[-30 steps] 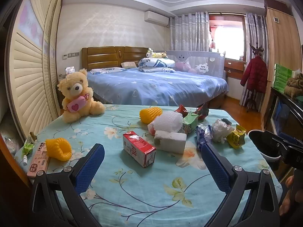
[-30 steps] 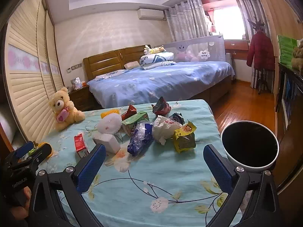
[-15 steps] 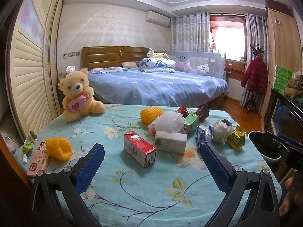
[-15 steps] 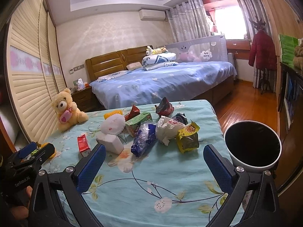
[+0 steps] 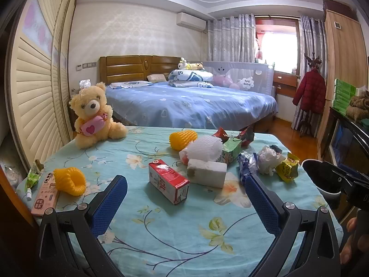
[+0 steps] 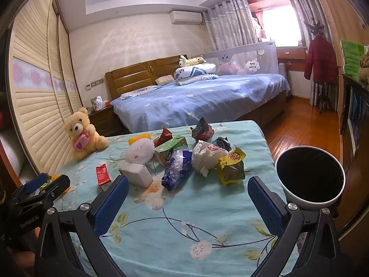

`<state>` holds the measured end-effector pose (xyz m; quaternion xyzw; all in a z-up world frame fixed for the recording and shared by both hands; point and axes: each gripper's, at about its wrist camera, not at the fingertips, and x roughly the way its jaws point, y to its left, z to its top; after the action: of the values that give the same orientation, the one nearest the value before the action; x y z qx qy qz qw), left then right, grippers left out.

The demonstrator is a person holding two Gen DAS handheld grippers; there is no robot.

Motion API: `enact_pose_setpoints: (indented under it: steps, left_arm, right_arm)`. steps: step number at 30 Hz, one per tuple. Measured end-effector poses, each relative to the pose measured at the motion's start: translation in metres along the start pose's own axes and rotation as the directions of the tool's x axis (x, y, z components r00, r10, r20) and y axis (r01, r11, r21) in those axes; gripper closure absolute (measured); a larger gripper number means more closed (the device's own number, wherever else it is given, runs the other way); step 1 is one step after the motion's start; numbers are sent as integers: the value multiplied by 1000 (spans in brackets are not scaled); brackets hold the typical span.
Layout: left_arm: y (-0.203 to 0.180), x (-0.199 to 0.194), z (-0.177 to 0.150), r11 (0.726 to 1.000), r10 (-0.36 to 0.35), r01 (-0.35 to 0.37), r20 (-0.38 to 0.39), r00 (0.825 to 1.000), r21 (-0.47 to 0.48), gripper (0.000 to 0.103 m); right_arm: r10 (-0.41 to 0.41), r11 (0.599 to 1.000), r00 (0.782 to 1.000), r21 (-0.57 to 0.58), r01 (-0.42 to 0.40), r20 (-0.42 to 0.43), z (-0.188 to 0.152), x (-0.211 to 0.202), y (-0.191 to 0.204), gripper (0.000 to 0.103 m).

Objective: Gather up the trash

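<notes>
Blue-padded, both spread wide and holding nothing above the flowered tablecloth (image 5: pixel 161 226): left gripper (image 5: pixel 184 198) near the red carton (image 5: pixel 167 181), right gripper (image 6: pixel 188 198) near heaped wrappers (image 6: pixel 205 157), possibly crisp packets, beside the black-lined bin (image 6: pixel 310 174).

White foam net (image 5: pixel 204 147) hides item behind; pink box (image 5: pixel 45 195) text too small to read.

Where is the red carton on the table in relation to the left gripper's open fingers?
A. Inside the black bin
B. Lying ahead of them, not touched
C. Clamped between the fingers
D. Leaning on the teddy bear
B: the red carton lies on its side on the tablecloth, ahead of the open left gripper, touching neither finger.
</notes>
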<state>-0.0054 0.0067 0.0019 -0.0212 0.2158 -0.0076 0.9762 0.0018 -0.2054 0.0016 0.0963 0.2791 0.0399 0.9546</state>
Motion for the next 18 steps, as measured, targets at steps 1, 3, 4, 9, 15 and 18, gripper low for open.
enact_pose_setpoints:
  steps: [1, 3, 4, 9, 15, 18]
  left_arm:
    - [0, 0, 0, 1000, -1, 1, 1, 1000, -2, 1]
    - [0, 0, 0, 1000, -1, 1, 1, 1000, -1, 1]
    - [0, 0, 0, 1000, -1, 1, 1, 1000, -1, 1]
    - [0, 0, 0, 1000, 0, 0, -2, 1000, 1, 1]
    - [0, 2, 0, 1000, -4, 4, -8, 1000, 3, 1]
    - [0, 5, 0, 1000, -4, 5, -13, 1000, 3, 1]
  right_arm:
    - [0, 1000, 1000, -1, 0, 1, 0, 0, 0, 0]
    - [0, 1000, 1000, 1, 0, 5, 0, 0, 0, 0]
    - [2, 1000, 1000, 2, -2, 5, 0, 0, 0, 0]
    - [4, 1000, 1000, 3, -4, 4, 0, 0, -1, 0]
    - [4, 1000, 1000, 4, -4, 3, 0, 1, -1, 0]
    - [4, 1000, 1000, 7, -4, -1, -1, 2, -2, 0]
